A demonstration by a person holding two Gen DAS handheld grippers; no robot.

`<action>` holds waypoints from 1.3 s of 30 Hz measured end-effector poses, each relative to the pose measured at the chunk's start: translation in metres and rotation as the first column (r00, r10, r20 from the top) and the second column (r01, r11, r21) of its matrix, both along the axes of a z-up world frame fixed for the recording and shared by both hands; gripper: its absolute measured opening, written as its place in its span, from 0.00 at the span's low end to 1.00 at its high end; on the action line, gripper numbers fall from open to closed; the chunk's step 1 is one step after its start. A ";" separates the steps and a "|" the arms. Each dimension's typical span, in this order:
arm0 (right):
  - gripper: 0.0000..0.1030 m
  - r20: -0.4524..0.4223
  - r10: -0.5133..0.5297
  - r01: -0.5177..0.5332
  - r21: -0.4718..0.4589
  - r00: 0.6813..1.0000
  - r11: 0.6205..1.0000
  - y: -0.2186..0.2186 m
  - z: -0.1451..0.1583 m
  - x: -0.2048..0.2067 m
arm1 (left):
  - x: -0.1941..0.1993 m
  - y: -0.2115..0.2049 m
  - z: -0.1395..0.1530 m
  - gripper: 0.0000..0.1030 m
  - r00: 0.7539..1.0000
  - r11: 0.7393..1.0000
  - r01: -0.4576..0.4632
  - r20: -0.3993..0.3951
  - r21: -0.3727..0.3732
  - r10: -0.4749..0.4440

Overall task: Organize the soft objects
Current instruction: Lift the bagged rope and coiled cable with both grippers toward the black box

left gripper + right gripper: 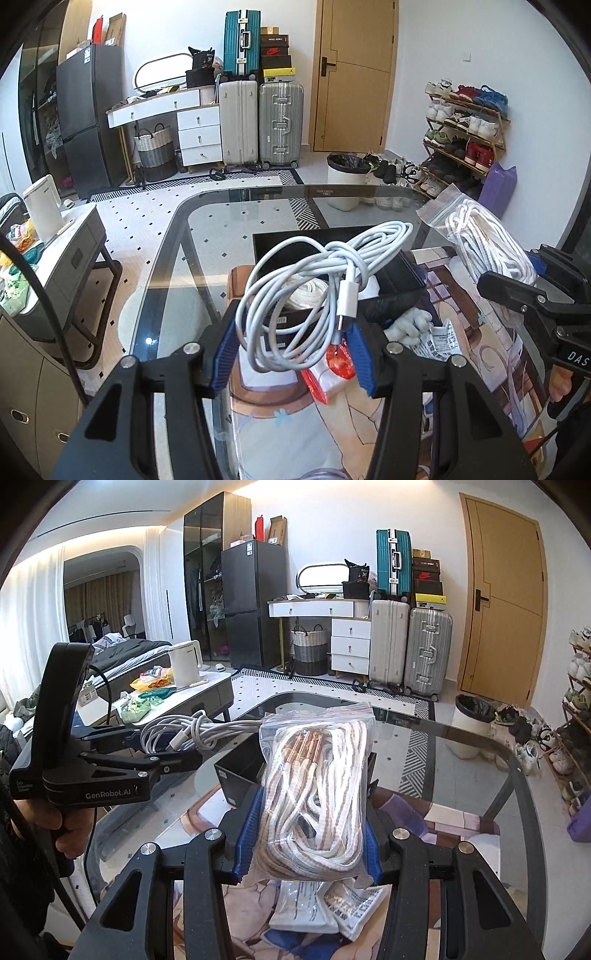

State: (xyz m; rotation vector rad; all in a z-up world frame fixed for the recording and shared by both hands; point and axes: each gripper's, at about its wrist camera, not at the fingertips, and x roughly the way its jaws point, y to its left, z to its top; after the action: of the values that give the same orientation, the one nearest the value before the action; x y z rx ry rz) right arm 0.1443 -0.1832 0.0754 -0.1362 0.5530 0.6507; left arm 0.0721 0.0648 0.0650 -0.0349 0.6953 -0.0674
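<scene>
- Two loads up at once: left gripper (291, 360) clenched on white cable (314, 288), frame centre, clear of the glass table (162, 258).
- Right gripper (306, 843) clenched on bagged rope (317, 794), lower centre.
- Step, likely: carrying both to black box (391, 273), mid-frame.
- Next: line up over the box, then release.

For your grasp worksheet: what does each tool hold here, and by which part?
Left tool: the coiled white cable, pinched at the coil's lower loops. Right tool: the bag of rope, gripped across its lower sides.
</scene>
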 end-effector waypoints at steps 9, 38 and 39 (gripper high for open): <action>0.46 -0.008 -0.002 0.002 -0.002 1.000 1.000 0.005 -0.001 0.019 | 0.018 -0.002 -0.003 0.51 1.000 1.000 -0.008 -0.012 0.009 0.008; 0.46 -0.049 -0.024 0.024 -0.010 0.999 1.000 0.014 -0.022 0.058 | 0.054 -0.001 -0.024 0.51 0.998 1.000 -0.014 -0.054 0.011 0.015; 0.46 -0.052 -0.024 0.024 -0.011 0.998 1.000 0.015 -0.023 0.060 | 0.056 -0.001 -0.025 0.51 0.998 1.000 -0.015 -0.057 0.012 0.016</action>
State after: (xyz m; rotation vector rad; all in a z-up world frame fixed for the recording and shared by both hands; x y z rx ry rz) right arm 0.2041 -0.1685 0.0523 -0.1225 0.6074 0.6295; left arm 0.1283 0.0639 0.0404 -0.0315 0.7524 -0.0480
